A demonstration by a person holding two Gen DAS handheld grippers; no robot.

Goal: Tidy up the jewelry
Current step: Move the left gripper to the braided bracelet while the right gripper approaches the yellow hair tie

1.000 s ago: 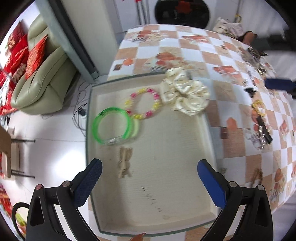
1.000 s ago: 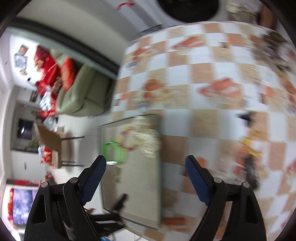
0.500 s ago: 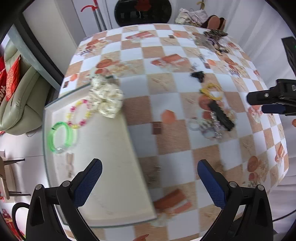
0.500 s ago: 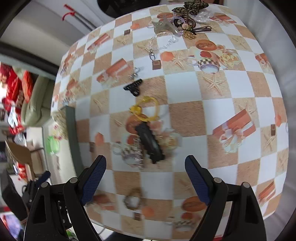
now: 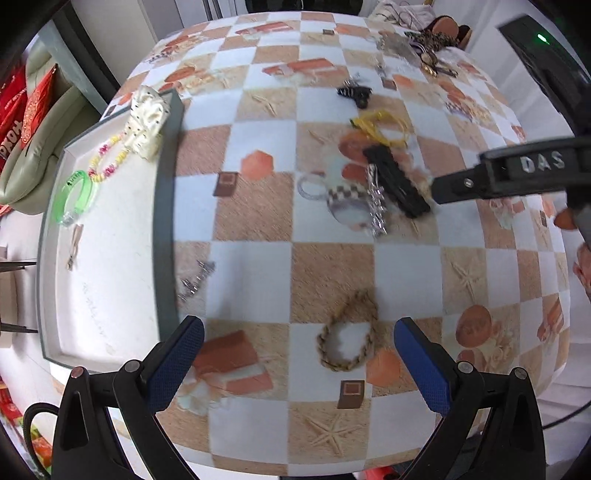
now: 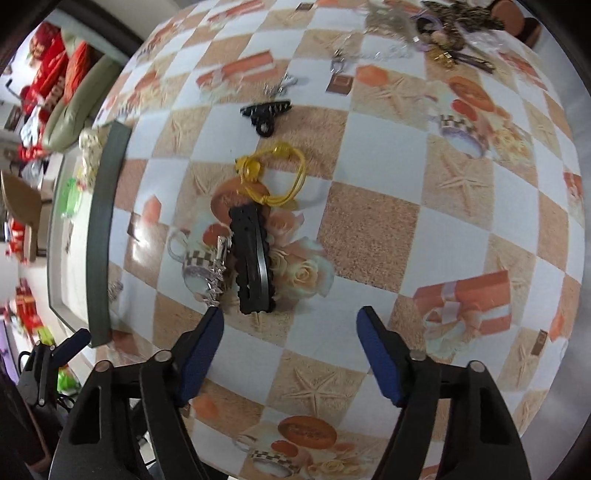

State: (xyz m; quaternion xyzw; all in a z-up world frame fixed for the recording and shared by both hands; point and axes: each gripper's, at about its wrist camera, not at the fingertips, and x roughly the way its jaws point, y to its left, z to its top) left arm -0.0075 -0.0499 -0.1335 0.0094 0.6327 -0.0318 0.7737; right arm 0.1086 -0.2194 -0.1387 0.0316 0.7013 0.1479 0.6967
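A grey tray (image 5: pixel 164 206) at the table's left holds a green bangle (image 5: pixel 75 198), a bead bracelet (image 5: pixel 110 158), a cream scrunchie (image 5: pixel 146 122) and a small beige clip (image 5: pixel 74 245). On the checked cloth lie a braided bracelet (image 5: pixel 349 338), a black hair clip (image 5: pixel 397 181) (image 6: pixel 251 258), a silver clip (image 5: pixel 376 201) (image 6: pixel 218 273), a yellow hair tie (image 5: pixel 380 127) (image 6: pixel 275 173) and a black claw clip (image 5: pixel 354 94) (image 6: pixel 266 114). My left gripper (image 5: pixel 299 354) is open, just before the braided bracelet. My right gripper (image 6: pixel 290 350) is open, just short of the black hair clip.
A pile of more jewelry (image 6: pixel 443 33) lies at the far edge of the table. A small silver chain (image 5: pixel 194 280) lies beside the tray's wall. A sofa with red cushions (image 5: pixel 26 110) stands beyond the table's left. The right gripper's arm (image 5: pixel 517 173) crosses the left wrist view.
Both grippers have swung from the tray out over the cloth. The left now faces the braided bracelet; the right has closed in on the black hair clip. Both stay open.
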